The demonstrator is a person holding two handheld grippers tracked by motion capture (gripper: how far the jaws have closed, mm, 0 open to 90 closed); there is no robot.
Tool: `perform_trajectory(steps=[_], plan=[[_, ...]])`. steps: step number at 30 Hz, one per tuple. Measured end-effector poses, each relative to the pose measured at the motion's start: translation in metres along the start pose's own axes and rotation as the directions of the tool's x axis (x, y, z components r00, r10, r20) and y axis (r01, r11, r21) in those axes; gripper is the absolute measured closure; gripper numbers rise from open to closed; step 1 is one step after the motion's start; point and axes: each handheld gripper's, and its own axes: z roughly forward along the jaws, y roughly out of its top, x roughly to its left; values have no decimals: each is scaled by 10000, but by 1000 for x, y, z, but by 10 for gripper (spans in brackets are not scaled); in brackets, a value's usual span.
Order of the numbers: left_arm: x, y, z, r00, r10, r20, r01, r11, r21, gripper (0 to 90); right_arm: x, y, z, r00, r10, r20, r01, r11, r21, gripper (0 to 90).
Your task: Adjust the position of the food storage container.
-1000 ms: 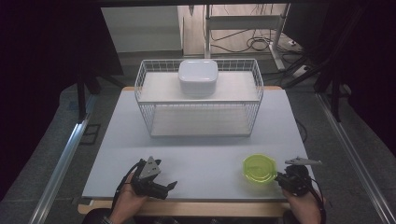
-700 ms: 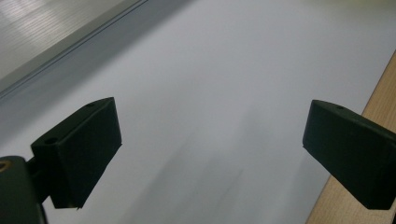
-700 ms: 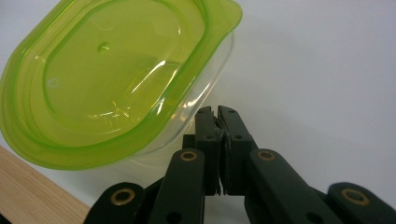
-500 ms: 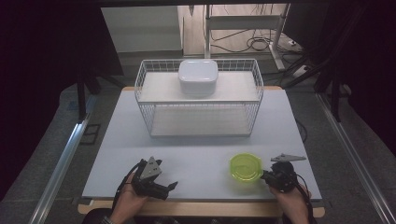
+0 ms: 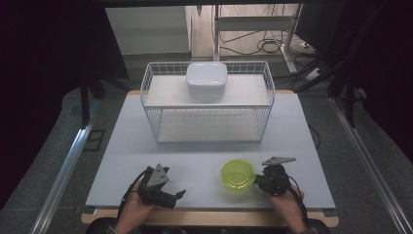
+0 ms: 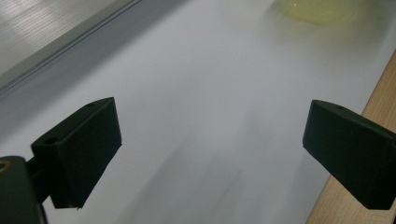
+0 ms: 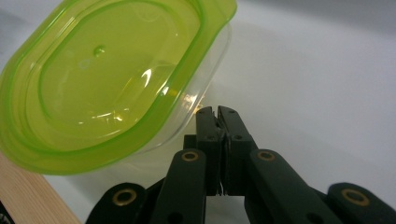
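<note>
A clear container with a lime-green lid (image 5: 237,176) (image 7: 107,79) stands near the table's front edge, right of centre. My right gripper (image 5: 258,183) (image 7: 217,112) is just right of it, jaws shut together with nothing between them, tips touching the container's wall under the lid rim. My left gripper (image 5: 175,196) (image 6: 210,135) lies at the front left, jaws wide open over bare table, pointing toward the container (image 6: 317,9) farther off.
A white wire basket (image 5: 146,97) stands across the back of the grey table top (image 5: 131,146), with a white lidded box (image 5: 207,80) on its upper shelf. The wooden front edge (image 6: 373,93) runs close beside the left gripper.
The right gripper and the green-lidded container have moved leftward together along the front of the table. The left gripper has stayed put.
</note>
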Motion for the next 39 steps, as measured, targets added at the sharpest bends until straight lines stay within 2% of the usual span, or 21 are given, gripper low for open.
perform_trajectory(steps=[3, 7, 8, 10, 12, 15, 19, 23, 34, 39], plan=[[0, 0, 0, 10000, 16, 7, -16, 10000, 9, 40, 5, 5, 8, 9997, -100, -202, 100, 10000, -6, 880], [0, 0, 0, 10000, 24, 6, -24, 10000, 14, 40, 10, 9, 15, 9993, -286, -236, 287, 9996, 48, 880], [0, 0, 0, 10000, 23, 6, -23, 10000, 6, 40, 10, 9, 16, 9988, -442, -192, 444, 9989, 118, 879], [0, 0, -1, 10000, 14, -9, -14, 10000, -18, 40, 10, 8, 15, 9968, -769, 212, 764, 9968, 229, 875], [0, 0, -1, 10000, 23, -4, -23, 10000, -22, 40, 10, 6, 12, 9981, -597, 155, 594, 9980, 210, 874], [0, 0, -1, 10000, 42, -19, -42, 10000, -12, 40, 12, 3, 7, 9976, -668, 163, 665, 9976, 178, 873], [0, 0, 0, 10000, 30, -16, -30, 10000, -16, 40, 20, -11, -6, 9983, -563, -155, 568, 9979, 303, 865], [-1, 1, 0, 10000, 74, -15, -74, 10000, 17, 41, 28, -14, -8, 9972, -465, -589, 480, 9986, 235, 863], [-1, 1, 1, 10000, 79, 2, -79, 10000, 16, 41, 37, 2, 17, 9921, -906, -864, 947, 9945, 448, 863], [-1, 0, 1, 10000, 69, 7, -69, 10000, 21, 41, 40, 10, 24, 9908, -955, -956, 1003, 9939, 466, 862]])
